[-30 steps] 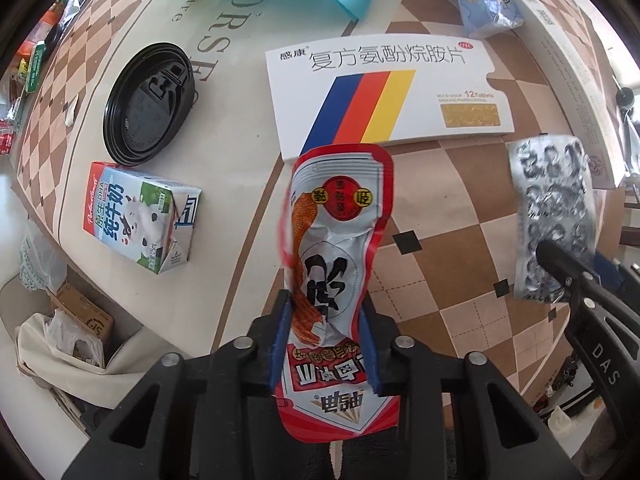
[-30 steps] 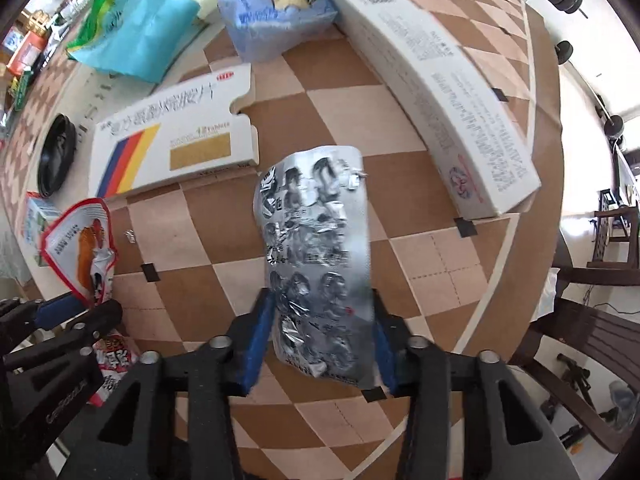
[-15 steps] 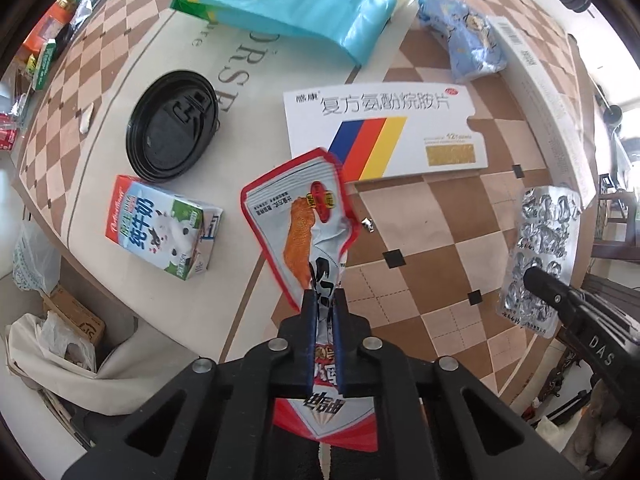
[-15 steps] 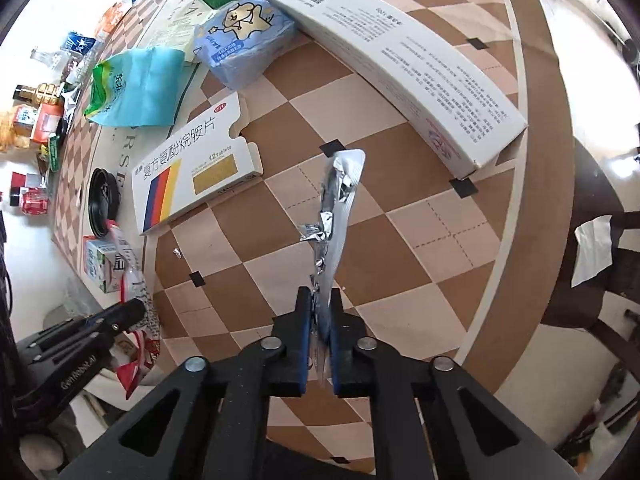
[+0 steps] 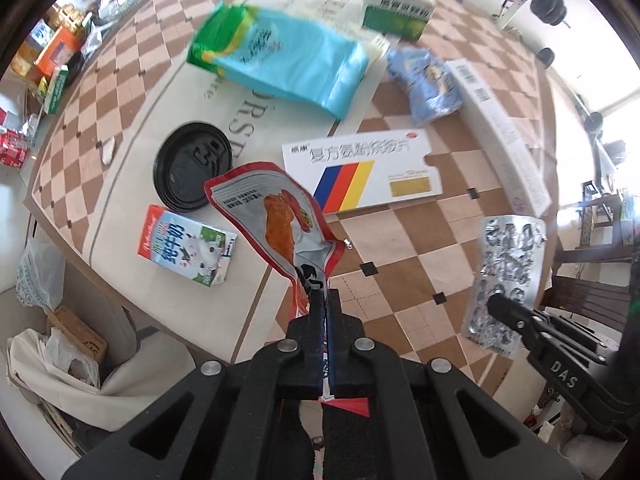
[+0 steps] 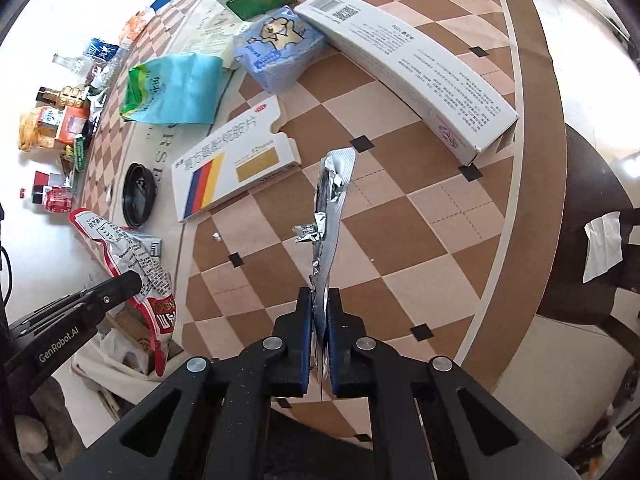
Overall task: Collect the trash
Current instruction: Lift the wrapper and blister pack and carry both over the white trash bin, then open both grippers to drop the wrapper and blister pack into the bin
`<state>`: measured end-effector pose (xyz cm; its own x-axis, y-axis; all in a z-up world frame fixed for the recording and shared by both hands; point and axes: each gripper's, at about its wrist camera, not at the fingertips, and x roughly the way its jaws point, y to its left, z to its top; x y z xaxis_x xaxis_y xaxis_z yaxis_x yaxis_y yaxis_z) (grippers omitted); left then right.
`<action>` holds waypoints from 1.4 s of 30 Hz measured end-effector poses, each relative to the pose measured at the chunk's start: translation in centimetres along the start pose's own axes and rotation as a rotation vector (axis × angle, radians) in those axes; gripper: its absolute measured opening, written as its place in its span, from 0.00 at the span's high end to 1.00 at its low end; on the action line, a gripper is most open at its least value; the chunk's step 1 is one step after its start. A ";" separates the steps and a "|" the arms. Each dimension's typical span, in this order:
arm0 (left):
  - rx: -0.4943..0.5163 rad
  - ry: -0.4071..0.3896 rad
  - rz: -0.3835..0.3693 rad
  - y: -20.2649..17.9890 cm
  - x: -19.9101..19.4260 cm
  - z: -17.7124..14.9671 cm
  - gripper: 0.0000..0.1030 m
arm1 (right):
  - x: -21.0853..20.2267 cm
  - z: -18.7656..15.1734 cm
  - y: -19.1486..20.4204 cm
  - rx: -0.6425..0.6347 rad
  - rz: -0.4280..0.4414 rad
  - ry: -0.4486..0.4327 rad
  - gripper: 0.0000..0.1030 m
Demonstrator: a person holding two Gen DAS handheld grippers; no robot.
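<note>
I look down on the checkered worktop (image 5: 400, 240), the biggest thing in both views. On it lie a long white carton (image 6: 408, 68), a blue-green bag (image 5: 280, 56), a white medicine box with a blue, red and yellow stripe (image 5: 360, 176), a light blue tissue pack (image 6: 280, 48), a black lid (image 5: 192, 172) and a small milk carton (image 5: 184, 248).

My left tool (image 5: 325, 300) is clamped on a red snack wrapper (image 5: 276, 216). The pinched end sits between the pads and the rest fans out ahead of the tips, above the worktop edge, between the milk carton and the striped box as I see it.

My right tool (image 6: 319, 300) is clamped on a crumpled silver blister sheet (image 6: 330, 208). The sheet stands edge-on to me, running straight out from the tips, clear of the worktop surface, in front of the striped box.

Below the worktop edge sits a box lined with a white bag (image 5: 60, 356).
</note>
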<state>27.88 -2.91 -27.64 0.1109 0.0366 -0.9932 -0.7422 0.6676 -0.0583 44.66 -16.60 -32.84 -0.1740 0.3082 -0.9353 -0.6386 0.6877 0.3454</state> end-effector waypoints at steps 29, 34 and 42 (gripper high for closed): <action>-0.262 0.117 -0.183 21.1 10.8 -20.7 1.00 | 11.5 -26.8 13.5 -0.105 -0.062 0.112 0.93; -0.360 0.191 -0.239 22.9 22.3 -20.4 1.00 | 21.5 -28.3 11.5 -0.077 -0.083 0.178 0.93; -0.293 0.237 -0.210 21.1 37.8 -17.8 1.00 | 38.2 -25.1 5.5 0.001 -0.086 0.188 0.93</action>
<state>4.67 -0.67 -68.22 0.1496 -0.2724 -0.9505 -0.8799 0.4017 -0.2537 15.73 -17.53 -68.66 -0.2557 0.1196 -0.9593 -0.6568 0.7067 0.2631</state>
